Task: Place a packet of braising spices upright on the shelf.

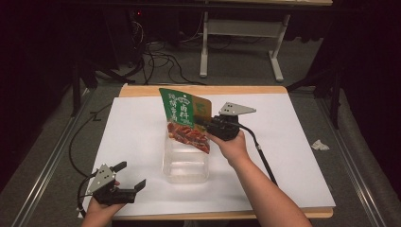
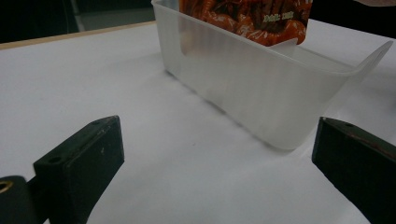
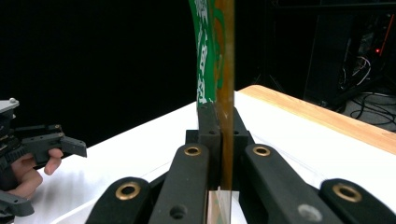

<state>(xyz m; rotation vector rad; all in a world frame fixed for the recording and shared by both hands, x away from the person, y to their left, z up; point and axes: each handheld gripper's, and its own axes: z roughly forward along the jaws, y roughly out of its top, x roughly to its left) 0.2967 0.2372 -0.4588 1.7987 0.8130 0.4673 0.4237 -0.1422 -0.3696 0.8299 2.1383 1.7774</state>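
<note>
- High view: snack pouch [image 1: 185, 118] is held upright by the right tool [image 1: 204, 124], pinched shut on the pouch's 3 o'clock edge; its lower end is dipped into the clear plastic tub [image 1: 185, 166] at mid-surface.
- Right gripper view: jaws are seen clamped on the thin pouch edge [image 3: 225, 93].
- Left tool [image 1: 127, 177] is held open and empty at 7 o'clock of the tub, well apart, near the front edge of the surface [image 1: 293, 142].
- Risk: the pouch is tall and the tub light and unheld; the far rim could be snagged and the tub tipped or dragged.
- Risk: an edge-only grip could let the pouch swing or slip.
- Room: white sheet lies open at 9 and 3 o'clock; crumpled scrap [image 1: 320, 145] lies off it at 3 o'clock.
</note>
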